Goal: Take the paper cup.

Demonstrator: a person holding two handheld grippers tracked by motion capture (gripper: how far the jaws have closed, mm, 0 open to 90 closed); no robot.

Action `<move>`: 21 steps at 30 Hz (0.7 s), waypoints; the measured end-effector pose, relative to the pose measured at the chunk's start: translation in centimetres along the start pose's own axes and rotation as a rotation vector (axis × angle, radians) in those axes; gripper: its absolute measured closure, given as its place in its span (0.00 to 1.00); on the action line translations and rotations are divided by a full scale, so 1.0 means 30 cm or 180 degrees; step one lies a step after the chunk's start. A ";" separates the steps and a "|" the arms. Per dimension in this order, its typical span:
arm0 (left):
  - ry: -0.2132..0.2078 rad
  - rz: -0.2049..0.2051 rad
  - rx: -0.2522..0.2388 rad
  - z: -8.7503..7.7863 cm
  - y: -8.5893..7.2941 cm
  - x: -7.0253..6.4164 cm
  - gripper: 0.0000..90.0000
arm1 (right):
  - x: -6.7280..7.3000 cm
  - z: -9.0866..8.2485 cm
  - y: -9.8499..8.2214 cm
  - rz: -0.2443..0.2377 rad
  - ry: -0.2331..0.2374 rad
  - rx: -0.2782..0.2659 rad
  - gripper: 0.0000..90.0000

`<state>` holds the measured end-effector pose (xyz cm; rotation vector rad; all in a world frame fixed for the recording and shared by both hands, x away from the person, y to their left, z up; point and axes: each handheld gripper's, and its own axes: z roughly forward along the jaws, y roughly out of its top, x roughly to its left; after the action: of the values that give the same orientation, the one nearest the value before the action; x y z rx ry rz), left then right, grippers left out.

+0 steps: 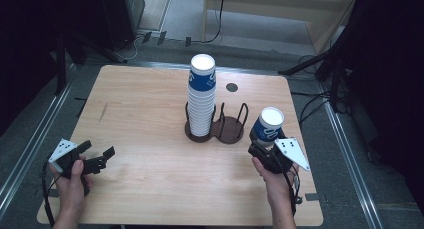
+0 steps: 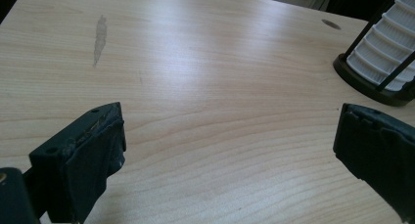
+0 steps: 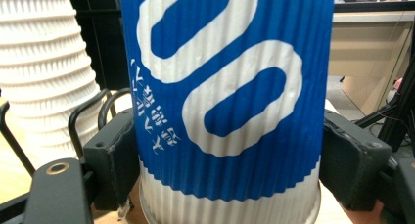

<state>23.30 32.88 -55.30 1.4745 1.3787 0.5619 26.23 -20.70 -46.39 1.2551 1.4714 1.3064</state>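
Gripping a blue-and-white paper cup (image 3: pixel 225 111) low on its ribbed wall, the right gripper (image 1: pixel 265 150) holds it upright above the bench (image 1: pixel 150 174), right of the cup stack (image 1: pixel 201 96). Judged light, thin-walled, crushable; gentle mid-wall grip advised. Left gripper (image 1: pixel 97 156) jaws stand released, empty.

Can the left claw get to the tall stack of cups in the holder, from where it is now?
Probably yes. The left claw is open and holds nothing, and bare table lies between it and the stack of cups. The holder's wire posts surround only the stack's base, so a higher grip looks free.
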 end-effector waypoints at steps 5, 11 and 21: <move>-0.0006 0.0052 0.0117 0.018 0.010 0.002 0.00 | 0.015 0.007 -0.025 0.0038 0.0011 0.0042 0.21; 0.0058 0.0141 0.0160 0.034 0.030 -0.005 0.00 | 0.078 0.027 -0.062 -0.0067 0.0101 0.0125 0.21; -0.0223 0.0331 0.0086 0.037 0.100 -0.099 0.00 | 0.121 0.032 -0.089 -0.0134 0.0129 0.0189 0.21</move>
<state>24.90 30.18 -52.27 1.5800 1.2655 0.5537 25.99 -16.89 -48.97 1.2355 1.5671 1.2754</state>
